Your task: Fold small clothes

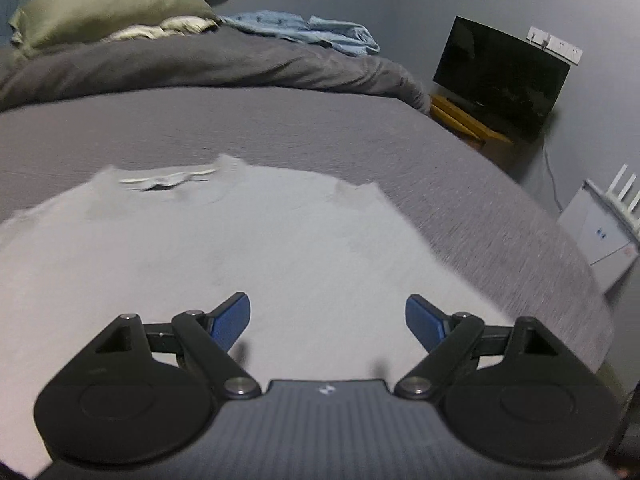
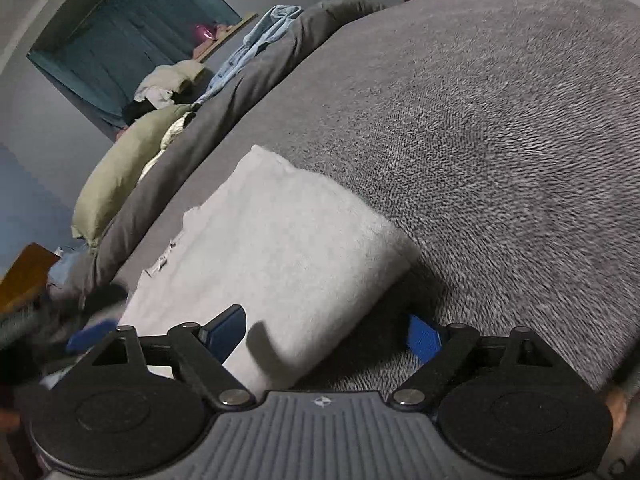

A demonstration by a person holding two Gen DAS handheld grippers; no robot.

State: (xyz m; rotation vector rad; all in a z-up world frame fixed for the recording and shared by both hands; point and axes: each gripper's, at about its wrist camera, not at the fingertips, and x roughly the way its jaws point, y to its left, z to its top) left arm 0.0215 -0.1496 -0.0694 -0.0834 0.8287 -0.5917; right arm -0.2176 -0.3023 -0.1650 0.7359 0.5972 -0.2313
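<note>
Both tools (image 1: 328, 322) (image 2: 326, 334) gape, empty, over the white garment (image 1: 200, 248) (edges blurred).

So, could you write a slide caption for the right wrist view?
Open right gripper above a folded white garment lying on the grey bed.

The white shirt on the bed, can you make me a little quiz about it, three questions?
1. True or false: the left gripper is squeezing the white shirt.
2. What colour is the bed cover under the shirt? A red, B grey, C yellow.
3. What black thing stands beside the bed in the left wrist view?

Key: 1 false, its jaws are wide apart. 2 B. 3 a screen.
</note>
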